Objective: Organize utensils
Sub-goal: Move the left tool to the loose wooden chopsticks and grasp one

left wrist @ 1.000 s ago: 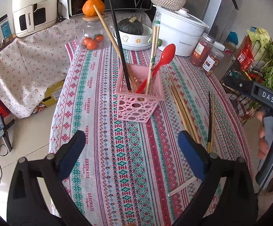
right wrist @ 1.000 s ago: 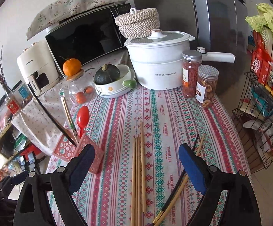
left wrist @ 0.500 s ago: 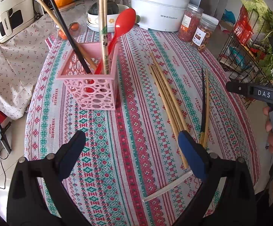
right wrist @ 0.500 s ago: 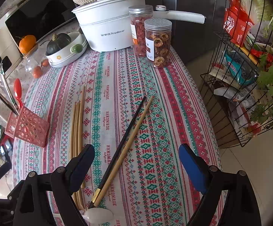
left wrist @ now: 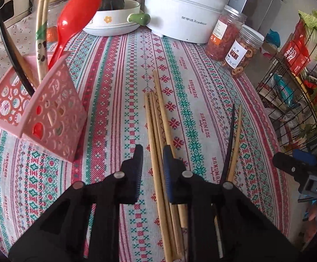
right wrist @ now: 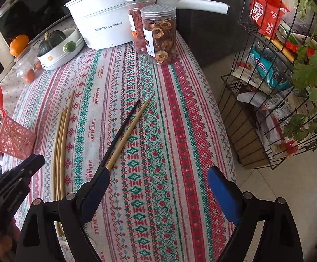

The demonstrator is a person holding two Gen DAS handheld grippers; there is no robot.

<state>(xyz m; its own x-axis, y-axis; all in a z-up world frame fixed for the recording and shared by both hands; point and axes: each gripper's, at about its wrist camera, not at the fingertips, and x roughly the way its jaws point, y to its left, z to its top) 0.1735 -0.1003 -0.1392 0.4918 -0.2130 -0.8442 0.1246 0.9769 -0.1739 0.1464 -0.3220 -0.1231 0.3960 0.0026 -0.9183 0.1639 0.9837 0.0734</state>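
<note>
Left wrist view, left tool (left wrist: 152, 152): I have it low over the worktop (left wrist: 114, 69), pointing away from me, jaws narrowed around the bundle of wooden chopsticks (left wrist: 156, 118); whether the pads already pinch the sticks, I cannot tell.
Left wrist view, chopsticks: they lie flat, lengthwise between my fingertips, running back under the tool.
Left wrist view, pink basket (left wrist: 38, 111): to the left, holding a red spoon (left wrist: 75, 21), chopsticks and a dark stick.
Left wrist view, loose pair: a black chopstick (left wrist: 229, 139) and a light chopstick (left wrist: 235, 142) lie side by side to the right.
Right wrist view, right tool (right wrist: 156, 183): released, jaws spread wide, angled down over the worktop near its right edge.
Right wrist view, left finger: its tip covers the near ends of the black and light chopsticks.
Right wrist view, backdrop: white pot (right wrist: 101, 24) and two jars (right wrist: 156, 32) stand at the far end.
</note>
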